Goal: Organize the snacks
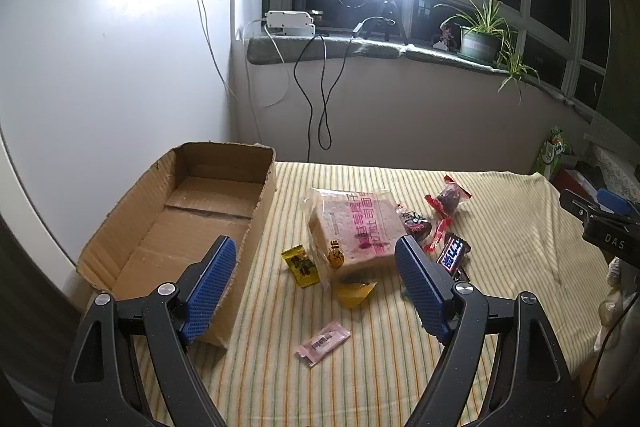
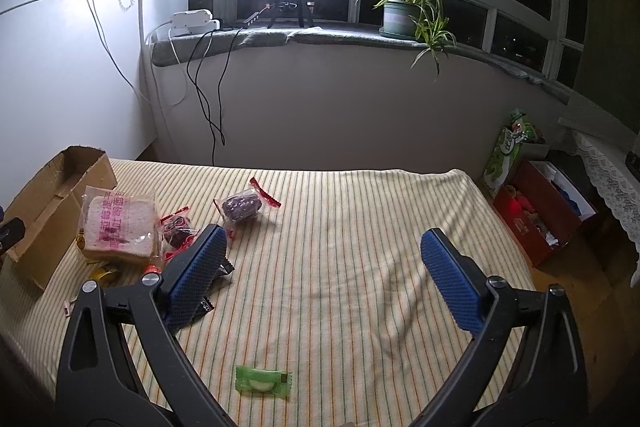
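Both jaws apart, empty; bread pack point(image 1: 350, 231) just beside cardboard box point(image 1: 176, 211), candies near it.

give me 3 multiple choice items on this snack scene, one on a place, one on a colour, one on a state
1. Where is the cardboard box relative to the bagged bread?
A. left of it
B. right of it
C. on top of it

2. What colour is the small wrapper nearest the right gripper?
A. pink
B. green
C. blue

3. What state is the left gripper in?
A. shut on a candy
B. shut on the bread
C. open, holding nothing

Answers:
1. A, the box sits at the cloth's left edge.
2. B, it is bright green on the striped cloth.
3. C, its blue pads stand wide apart.
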Available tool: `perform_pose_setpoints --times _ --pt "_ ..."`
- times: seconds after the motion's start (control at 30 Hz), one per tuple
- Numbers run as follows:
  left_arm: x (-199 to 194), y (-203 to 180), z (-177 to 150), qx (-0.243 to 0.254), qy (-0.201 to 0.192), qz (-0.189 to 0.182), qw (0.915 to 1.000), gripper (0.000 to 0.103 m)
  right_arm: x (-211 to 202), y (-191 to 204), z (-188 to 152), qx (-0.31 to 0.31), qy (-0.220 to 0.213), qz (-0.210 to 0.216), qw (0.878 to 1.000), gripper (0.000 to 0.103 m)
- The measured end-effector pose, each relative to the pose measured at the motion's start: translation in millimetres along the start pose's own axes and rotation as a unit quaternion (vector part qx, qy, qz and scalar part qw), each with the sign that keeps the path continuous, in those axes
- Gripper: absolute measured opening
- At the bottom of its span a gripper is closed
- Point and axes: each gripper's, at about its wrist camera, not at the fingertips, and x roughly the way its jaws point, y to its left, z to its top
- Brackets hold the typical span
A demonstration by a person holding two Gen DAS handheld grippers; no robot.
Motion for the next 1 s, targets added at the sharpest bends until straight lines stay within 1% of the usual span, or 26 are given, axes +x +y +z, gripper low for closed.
perform_pose_setpoints --times 0.37,0.47,0.5,0.53,0.6,0.63,0.67,0.83,0.87,0.93,0.97,1.0 --pt "10.8 -0.5 -5.7 -0.002 0.017 -0.010 0.9998 0.082 8.0 8.3 2.7 -0.015 0.006 0.017 1.000 0.097" --pt "16.6 -0.9 -8.9 -0.007 0.028 -0.018 0.9994 0.082 13.6 14.2 5.8 -0.023 0.011 0.043 0.999 0.096" --pt "18.7 -1.7 -10.2 -0.007 0.031 -0.020 0.9993 0.082 15.9 17.2 7.3 -0.028 0.012 0.052 0.998 0.091" --pt "20.7 -2.9 -11.3 -0.006 0.034 -0.022 0.9992 0.082 18.3 20.5 8.7 -0.034 0.016 0.068 0.997 0.088" --pt "23.9 -4.1 -13.9 -0.006 0.040 -0.026 0.9988 0.082 25.6 29.2 12.6 -0.047 0.029 0.117 0.992 0.088" --pt "25.9 -4.5 -14.8 -0.008 0.044 -0.028 0.9986 0.082 28.5 32.5 14.4 -0.051 0.034 0.134 0.989 0.088" --pt "27.2 -5.2 -14.8 -0.009 0.046 -0.030 0.9984 0.082 33.2 38.7 16.8 -0.059 0.042 0.160 0.984 0.088" --pt "38.8 -5.7 -16.5 -0.013 0.058 -0.041 0.9974 0.081 52.1 68.9 25.4 -0.092 0.070 0.241 0.964 0.088" --pt "40.1 -5.4 -16.2 -0.016 0.059 -0.044 0.9971 0.081 57.2 74.1 26.9 -0.096 0.076 0.252 0.960 0.088" --pt "46.7 -3.0 -14.2 -0.024 0.064 -0.052 0.9963 0.081 69.6 82.8 31.7 -0.095 0.098 0.278 0.951 0.088" --pt "49.7 -2.1 -12.8 -0.028 0.066 -0.055 0.9960 0.081 78.7 87.3 34.9 -0.089 0.115 0.301 0.943 0.088" --pt "51.8 -2.4 -11.8 -0.029 0.066 -0.056 0.9959 0.080 85.7 90.4 36.7 -0.084 0.128 0.313 0.937 0.088"
